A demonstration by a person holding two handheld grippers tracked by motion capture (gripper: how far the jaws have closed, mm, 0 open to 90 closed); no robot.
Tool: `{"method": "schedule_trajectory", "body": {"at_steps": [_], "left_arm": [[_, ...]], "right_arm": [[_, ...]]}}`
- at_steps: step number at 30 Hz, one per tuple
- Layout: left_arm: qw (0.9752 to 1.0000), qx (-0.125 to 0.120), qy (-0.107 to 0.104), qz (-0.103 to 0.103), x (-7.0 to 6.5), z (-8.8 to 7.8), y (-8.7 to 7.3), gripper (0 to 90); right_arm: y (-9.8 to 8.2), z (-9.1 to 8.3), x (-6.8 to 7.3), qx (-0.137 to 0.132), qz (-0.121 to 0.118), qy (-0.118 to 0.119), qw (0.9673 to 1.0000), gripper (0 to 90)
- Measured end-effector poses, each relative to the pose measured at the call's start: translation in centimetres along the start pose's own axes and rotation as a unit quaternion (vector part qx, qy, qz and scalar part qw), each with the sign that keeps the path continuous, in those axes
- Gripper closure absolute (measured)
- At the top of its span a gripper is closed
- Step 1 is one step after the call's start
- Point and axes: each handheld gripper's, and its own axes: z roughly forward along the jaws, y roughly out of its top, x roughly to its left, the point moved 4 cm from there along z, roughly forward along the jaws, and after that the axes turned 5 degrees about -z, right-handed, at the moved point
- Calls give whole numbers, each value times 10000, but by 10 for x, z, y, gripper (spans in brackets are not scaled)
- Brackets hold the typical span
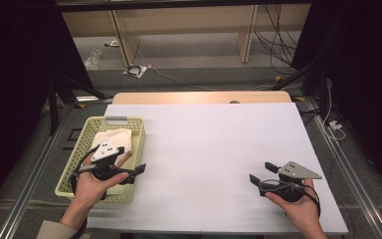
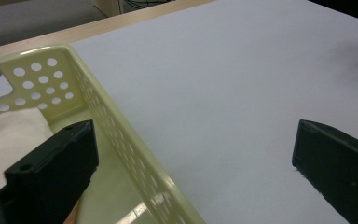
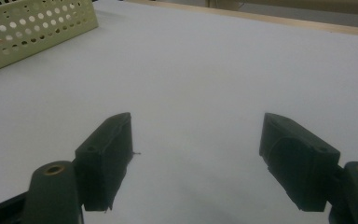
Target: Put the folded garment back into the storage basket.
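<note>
Risk lay at the basket (image 1: 138,130) wall: the left gripper (image 1: 140,169) hung wide open astride its near rim, one jaw above the white cloth (image 1: 113,137) inside, and could snag it, while the right gripper (image 1: 261,172) waited wide open over the bare table (image 1: 204,144).

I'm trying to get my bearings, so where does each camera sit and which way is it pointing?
High view: above the person's side, facing forward and down on the table; forearms, both hands.
Left gripper view: on the left hand-held gripper, facing across the basket rim; its open jaws.
Right gripper view: on the right hand-held gripper, facing over the table; open jaws.
All share the basket.
</note>
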Motion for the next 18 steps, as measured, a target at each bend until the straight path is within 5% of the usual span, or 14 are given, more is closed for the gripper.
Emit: {"method": "schedule_trajectory", "body": {"at_steps": [18], "left_arm": [[9999, 27, -62, 122, -17, -4, -9, 6]], "right_arm": [[-1, 1, 0, -25, -5, 15, 10000, 265]]}}
